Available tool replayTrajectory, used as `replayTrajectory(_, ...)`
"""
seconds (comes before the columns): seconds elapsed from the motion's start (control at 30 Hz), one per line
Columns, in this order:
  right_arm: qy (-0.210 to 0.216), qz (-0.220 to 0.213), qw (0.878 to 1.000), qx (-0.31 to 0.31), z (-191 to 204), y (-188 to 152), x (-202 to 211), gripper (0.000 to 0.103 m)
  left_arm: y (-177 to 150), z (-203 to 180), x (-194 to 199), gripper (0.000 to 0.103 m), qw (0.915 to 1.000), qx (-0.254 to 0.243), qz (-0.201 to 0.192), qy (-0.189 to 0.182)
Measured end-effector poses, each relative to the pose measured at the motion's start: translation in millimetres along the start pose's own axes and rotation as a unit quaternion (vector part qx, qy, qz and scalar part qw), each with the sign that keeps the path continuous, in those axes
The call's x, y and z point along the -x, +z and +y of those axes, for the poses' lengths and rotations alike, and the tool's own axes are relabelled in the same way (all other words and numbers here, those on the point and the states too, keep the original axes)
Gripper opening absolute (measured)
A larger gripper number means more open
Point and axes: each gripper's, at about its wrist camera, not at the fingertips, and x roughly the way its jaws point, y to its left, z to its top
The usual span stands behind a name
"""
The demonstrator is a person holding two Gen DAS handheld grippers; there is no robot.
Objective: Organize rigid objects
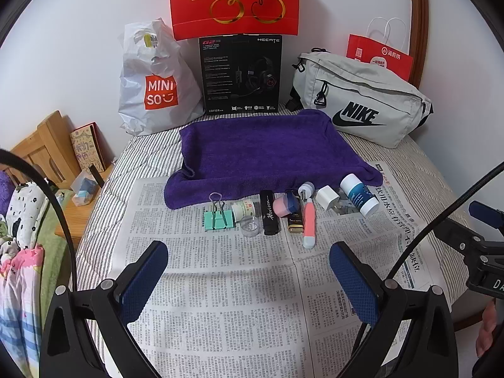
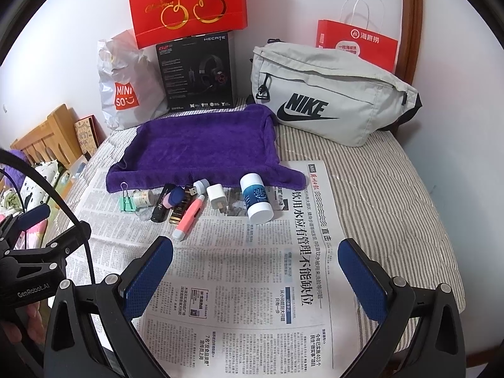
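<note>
A row of small rigid items lies on a newspaper [image 1: 220, 299] just in front of a purple towel [image 1: 261, 148]: a green binder clip [image 1: 219, 217], a small white jar [image 1: 244, 209], a clear cap [image 1: 250, 226], a black Horizon case [image 1: 270, 212], a pink-and-blue piece [image 1: 285, 205], a pink pen-like tool [image 1: 309, 223], a white charger plug [image 1: 327, 197] and a blue-white bottle [image 1: 359, 194]. My left gripper [image 1: 249, 280] is open and empty, short of the row. My right gripper [image 2: 255, 280] is open and empty, nearer the bottle [image 2: 255, 198] and the plug [image 2: 216, 197].
Against the wall stand a Miniso bag [image 1: 154, 85], a black headset box [image 1: 241, 75], a red cherry bag [image 1: 234, 0], a grey Nike bag [image 1: 362, 97] and a red paper bag [image 1: 378, 56]. A wooden bedside stand [image 1: 63, 163] is at the left.
</note>
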Motion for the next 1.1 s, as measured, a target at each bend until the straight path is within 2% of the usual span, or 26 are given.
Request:
replayTrajectory(0.83,0.000,-0.001,1.000,-0.003,-2,-1,2,0.103,-2,0,3,0.103,1.0000,-0.003,0.000,0.003)
replayTrajectory(0.93,0.001,0.001,1.000,-0.003,-2,-1,1,0.103,0,3,1,0.103,1.0000,0.000,0.001,-0.008)
replayTrajectory(1.1,0.004,0.005,1.000,-0.009,-7,1,-6,0.103,4,8,-12,0.103,1.0000,0.003,0.007,-0.001)
